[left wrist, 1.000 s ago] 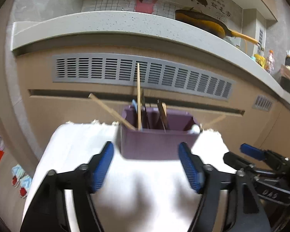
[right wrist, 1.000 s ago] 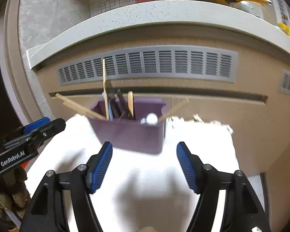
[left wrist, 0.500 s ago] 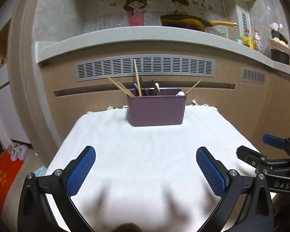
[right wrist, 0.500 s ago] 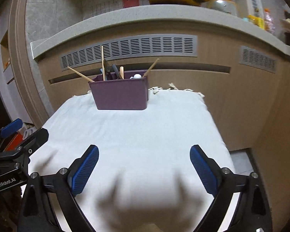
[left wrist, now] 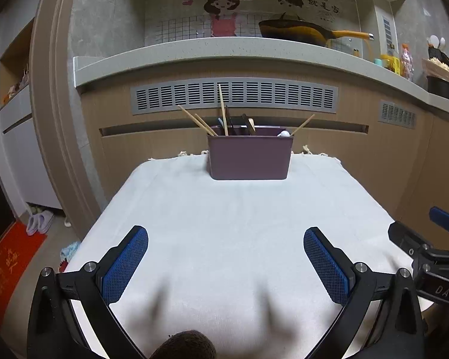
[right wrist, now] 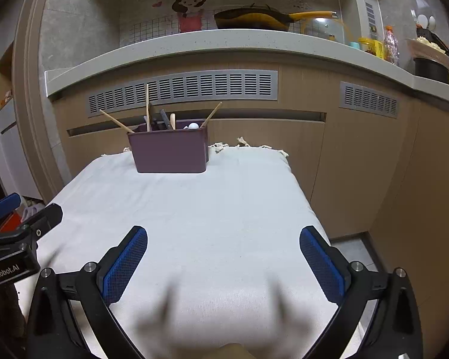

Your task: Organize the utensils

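- White cloth (left wrist: 239, 224) covers the table below a kitchen counter (left wrist: 224, 51); purple holder (left wrist: 250, 157) stands at its far edge.
- Chopsticks (left wrist: 223, 107) stick out; the other utensils inside are dark, hard to identify.
- Left gripper (left wrist: 226, 261) and right gripper (right wrist: 223, 260) gape wide, just opened, empty, well short of the holder.

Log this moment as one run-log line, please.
left gripper: open, empty | right gripper: open, empty | purple holder: upright on white cloth, utensils inside, ungripped
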`<state>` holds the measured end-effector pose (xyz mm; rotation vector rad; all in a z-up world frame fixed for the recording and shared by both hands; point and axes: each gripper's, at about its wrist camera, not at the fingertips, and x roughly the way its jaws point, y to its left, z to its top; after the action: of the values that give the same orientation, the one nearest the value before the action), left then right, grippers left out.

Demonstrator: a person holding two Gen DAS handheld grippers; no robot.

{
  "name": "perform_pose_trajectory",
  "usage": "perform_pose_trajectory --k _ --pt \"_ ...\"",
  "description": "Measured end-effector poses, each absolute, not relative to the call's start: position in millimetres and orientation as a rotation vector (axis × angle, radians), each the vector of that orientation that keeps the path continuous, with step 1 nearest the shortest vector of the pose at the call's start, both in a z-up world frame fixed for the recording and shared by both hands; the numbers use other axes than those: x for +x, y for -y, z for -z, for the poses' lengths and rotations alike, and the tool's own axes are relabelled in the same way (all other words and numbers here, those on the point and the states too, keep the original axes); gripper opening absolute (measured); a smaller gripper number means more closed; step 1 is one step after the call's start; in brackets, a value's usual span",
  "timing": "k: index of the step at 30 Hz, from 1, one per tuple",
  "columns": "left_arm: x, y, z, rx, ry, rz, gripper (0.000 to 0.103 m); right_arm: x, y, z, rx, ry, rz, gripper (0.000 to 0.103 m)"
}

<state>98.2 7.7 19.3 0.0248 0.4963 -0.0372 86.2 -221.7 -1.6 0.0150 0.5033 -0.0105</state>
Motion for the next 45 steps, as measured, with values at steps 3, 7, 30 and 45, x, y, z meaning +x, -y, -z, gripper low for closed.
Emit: perform_pose_trajectory --k 3,7,30,45 --pt "97.2 -7.1 -19.6 0.030 -0.501 0.035 0.103 84.8 220.7 0.7 0.011 -0.498 0.006 0.101" --pt "96.2 -7.8 -19.5 0.029 -0.506 0.036 0.103 83.7 220.8 -0.8 0.011 -0.490 0.004 0.101" --pt "93.9 -7.8 -18.5 0.026 -0.502 0.040 0.103 80.1 219.4 -4.3 0.017 -0.468 0.016 0.102" --pt "88.7 -12.2 -24.2 0.026 -0.479 0.043 0.103 76.6 215.0 -9.8 0.012 -0.447 0.021 0.102"
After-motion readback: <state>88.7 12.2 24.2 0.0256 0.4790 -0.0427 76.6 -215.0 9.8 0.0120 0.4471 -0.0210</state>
